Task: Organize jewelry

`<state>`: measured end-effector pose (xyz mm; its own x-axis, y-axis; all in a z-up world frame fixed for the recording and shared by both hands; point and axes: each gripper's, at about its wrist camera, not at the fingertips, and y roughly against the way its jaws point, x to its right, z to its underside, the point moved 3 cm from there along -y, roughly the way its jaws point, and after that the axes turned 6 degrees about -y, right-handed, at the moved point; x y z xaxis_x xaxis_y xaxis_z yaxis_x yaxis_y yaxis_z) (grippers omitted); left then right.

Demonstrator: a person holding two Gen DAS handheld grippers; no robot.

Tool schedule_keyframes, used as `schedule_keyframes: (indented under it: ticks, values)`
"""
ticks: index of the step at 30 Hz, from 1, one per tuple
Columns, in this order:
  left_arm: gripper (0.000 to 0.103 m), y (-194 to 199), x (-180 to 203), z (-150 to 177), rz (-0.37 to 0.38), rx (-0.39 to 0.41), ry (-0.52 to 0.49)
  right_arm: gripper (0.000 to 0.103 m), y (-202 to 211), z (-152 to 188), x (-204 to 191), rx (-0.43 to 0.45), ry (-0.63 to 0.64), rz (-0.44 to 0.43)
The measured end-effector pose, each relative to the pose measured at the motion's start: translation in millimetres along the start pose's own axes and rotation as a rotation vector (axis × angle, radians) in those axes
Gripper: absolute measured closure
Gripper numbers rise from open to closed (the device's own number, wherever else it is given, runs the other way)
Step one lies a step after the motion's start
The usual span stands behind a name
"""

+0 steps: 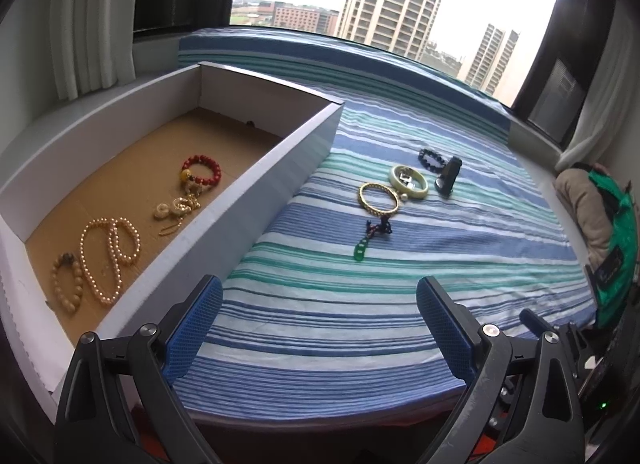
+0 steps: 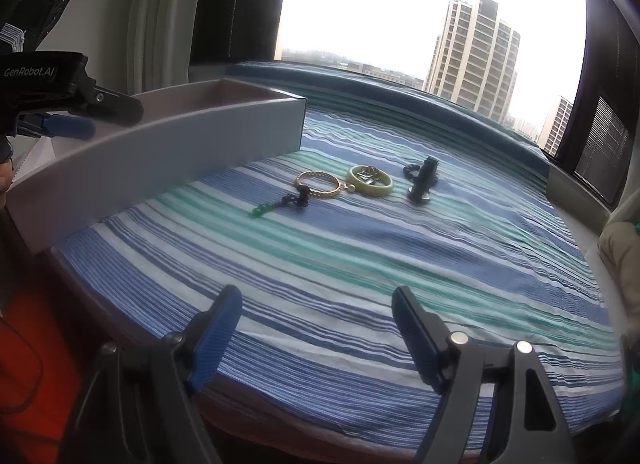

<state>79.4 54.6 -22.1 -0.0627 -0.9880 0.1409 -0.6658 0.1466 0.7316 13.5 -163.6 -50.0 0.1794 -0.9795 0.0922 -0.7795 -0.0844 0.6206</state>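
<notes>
A: From our left hand-held gripper [image 1: 320, 296], jaws wide and empty, we see the box [image 1: 256, 168] holding a pearl necklace [image 1: 112, 256] and red bracelet [image 1: 202, 170].

B: From our right hand-held gripper [image 2: 318, 306], also wide and empty, a gold bangle [image 2: 318, 184], pale bangle [image 2: 370, 181] and green charm [image 2: 260, 210] remain on the bed [image 2: 360, 264]. We're roughly halfway.

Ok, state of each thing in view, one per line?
Left gripper: jaws open, empty.
Right gripper: jaws open, empty.
Box: lidless, holding jewelry.
Pearl necklace: in box.
Red bead bracelet: in box.
Gold bangle: on cloth.
Cream bangle: on cloth.
Green pendant: on cloth.
</notes>
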Motion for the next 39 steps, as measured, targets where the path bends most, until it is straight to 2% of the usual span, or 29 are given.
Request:
schedule_keyframes:
  ticks: [21,39]
  values:
    - [0.005,-17.4,7.2,5.0,-0.004,-0.063,-0.023,0.024,-6.4,5.3,12.2,-0.027,-0.054,0.007]
    - [0.005,-21.1,1.5,8.0,-0.011,-0.079,-0.013,0.024,-4.2,6.9,9.6,-0.028,-0.045,0.004]
